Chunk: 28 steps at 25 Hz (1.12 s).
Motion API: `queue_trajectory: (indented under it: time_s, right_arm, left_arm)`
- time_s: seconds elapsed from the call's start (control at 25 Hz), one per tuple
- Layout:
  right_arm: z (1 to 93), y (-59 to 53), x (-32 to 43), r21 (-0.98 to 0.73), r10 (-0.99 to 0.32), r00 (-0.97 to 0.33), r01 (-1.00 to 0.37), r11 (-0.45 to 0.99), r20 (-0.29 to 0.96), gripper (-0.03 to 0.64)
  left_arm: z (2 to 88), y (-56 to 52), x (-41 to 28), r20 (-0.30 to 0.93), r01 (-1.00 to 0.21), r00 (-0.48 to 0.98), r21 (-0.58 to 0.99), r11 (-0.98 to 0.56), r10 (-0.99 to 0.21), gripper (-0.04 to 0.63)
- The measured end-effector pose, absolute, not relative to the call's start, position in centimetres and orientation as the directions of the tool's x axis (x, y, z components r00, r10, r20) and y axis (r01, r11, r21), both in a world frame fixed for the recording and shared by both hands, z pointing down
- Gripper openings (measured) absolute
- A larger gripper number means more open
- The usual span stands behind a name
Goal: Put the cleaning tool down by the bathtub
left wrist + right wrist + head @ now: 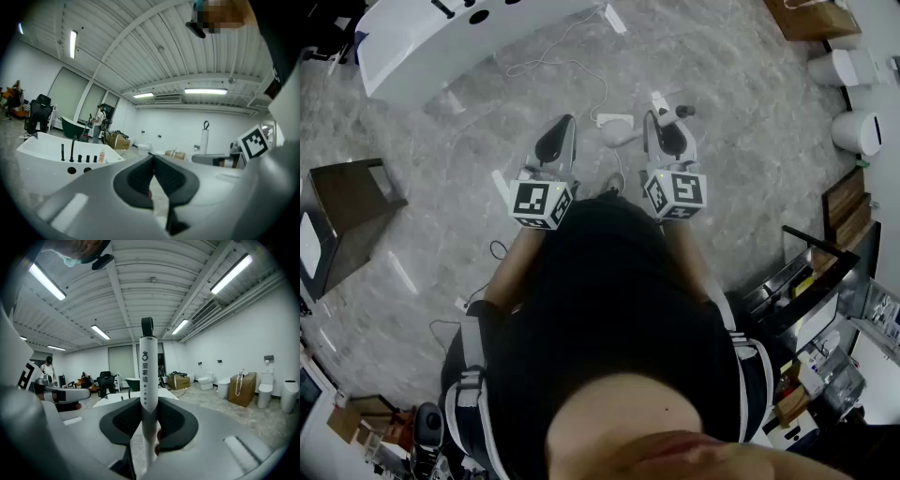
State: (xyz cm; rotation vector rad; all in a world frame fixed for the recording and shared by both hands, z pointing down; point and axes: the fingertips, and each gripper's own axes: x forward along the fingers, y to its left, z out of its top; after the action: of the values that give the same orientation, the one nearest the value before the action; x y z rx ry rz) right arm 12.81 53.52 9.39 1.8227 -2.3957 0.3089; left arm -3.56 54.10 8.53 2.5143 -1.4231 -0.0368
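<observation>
Your right gripper (149, 420) pinches the cleaning tool (148, 366) upright, well apart from the bathtub (431, 42); your left gripper (153, 178) is pressed together, empty. Let go here and the tool likely topples short of the tub

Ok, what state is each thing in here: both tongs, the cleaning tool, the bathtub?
left tongs: shut, nothing between them.
right tongs: shut on the cleaning tool.
cleaning tool: held with its handle pointing up, not yet set down.
bathtub: standing on the floor ahead, untouched.
</observation>
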Motion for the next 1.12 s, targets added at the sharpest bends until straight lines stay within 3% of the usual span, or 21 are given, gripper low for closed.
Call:
queue_trajectory:
  time_s: [0.6,1.12]
  right_arm:
    - [9.2,53.3,12.2,-0.114,-0.939,-0.281,-0.958,0.263,0.197,0.091]
    - [10.2,52.7,7.5,-0.101,-0.951,-0.232,-0.971,0.215,0.206,0.091]
  left_arm:
    - [8.5,54.0,-4.7,0.103,-0.852,0.501,0.231,-0.469,-0.859,0.011]
    - [7.5,52.7,-10.4,0.052,-0.842,0.518,0.205,-0.499,-0.854,0.011]
